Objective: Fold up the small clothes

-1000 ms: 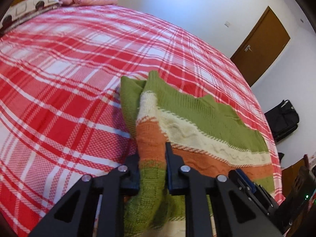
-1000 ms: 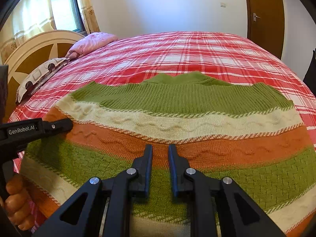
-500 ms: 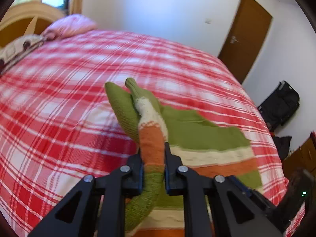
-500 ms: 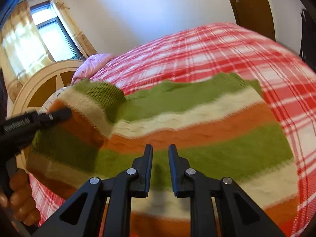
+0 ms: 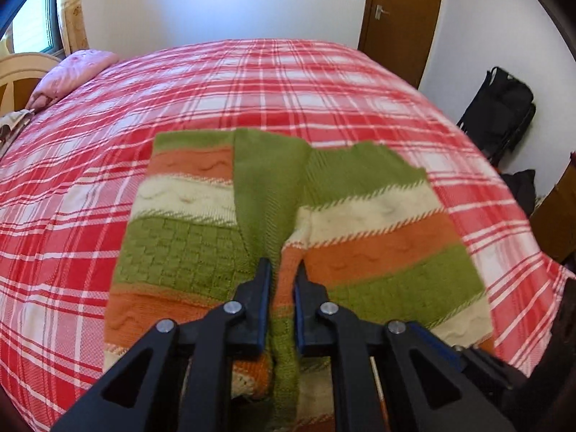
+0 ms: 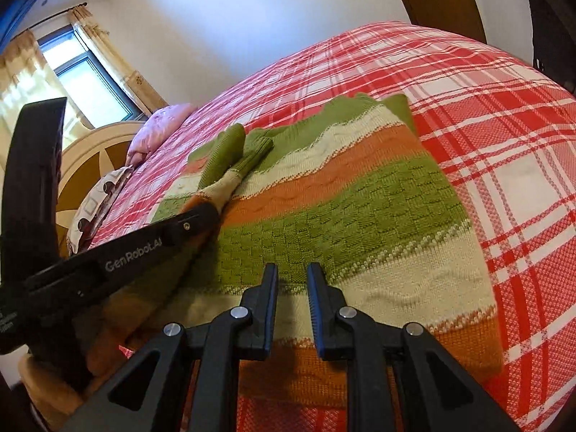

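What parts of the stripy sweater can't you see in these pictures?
- Bottom edge of the sweater: left wrist view, hidden behind the left gripper and cut off by the frame.
- Near hem: right wrist view, covered by the right gripper.
- Sweater's left side: right wrist view, blocked by the left gripper's black body.
- Underside: both views, pressed against the bedspread.

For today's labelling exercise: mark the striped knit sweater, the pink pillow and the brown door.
striped knit sweater [image 5: 388, 270], left wrist view, on its orange and green bands right of the fold.
pink pillow [image 5: 72, 75], left wrist view, middle of its top face.
brown door [image 5: 403, 7], left wrist view, on the panel right of the handle.
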The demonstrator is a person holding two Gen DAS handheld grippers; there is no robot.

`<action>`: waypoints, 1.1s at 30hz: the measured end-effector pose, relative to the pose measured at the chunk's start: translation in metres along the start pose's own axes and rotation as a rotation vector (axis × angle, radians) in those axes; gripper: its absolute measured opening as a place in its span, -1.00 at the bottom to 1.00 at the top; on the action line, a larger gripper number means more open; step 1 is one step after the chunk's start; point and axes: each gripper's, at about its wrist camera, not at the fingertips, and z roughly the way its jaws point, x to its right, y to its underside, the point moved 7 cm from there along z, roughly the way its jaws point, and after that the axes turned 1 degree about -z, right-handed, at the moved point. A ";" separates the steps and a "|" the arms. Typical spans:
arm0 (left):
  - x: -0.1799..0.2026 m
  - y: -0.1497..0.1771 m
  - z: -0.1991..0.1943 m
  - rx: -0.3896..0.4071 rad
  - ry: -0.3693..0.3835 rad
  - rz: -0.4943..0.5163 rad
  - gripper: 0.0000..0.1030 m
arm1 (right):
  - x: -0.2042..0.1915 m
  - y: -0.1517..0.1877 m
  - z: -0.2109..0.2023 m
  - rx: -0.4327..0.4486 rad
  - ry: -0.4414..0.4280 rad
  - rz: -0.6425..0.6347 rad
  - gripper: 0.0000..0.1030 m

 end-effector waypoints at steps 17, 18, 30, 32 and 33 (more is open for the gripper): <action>-0.056 0.014 -0.089 0.145 0.028 -0.108 0.52 | -0.010 -0.038 -0.033 0.048 -0.254 0.261 0.43; -0.070 0.015 -0.087 0.145 0.013 -0.137 0.52 | -0.017 -0.041 -0.030 0.042 -0.244 0.230 0.43; -0.155 0.044 -0.036 0.071 -0.071 -0.362 0.52 | -0.071 -0.050 0.076 -0.063 -0.129 0.058 0.42; -0.156 0.051 -0.027 0.051 -0.060 -0.370 0.52 | -0.086 -0.048 0.081 -0.040 -0.069 -0.068 0.20; -0.156 0.054 -0.023 0.043 -0.060 -0.370 0.52 | -0.091 -0.047 0.082 -0.039 -0.043 -0.111 0.04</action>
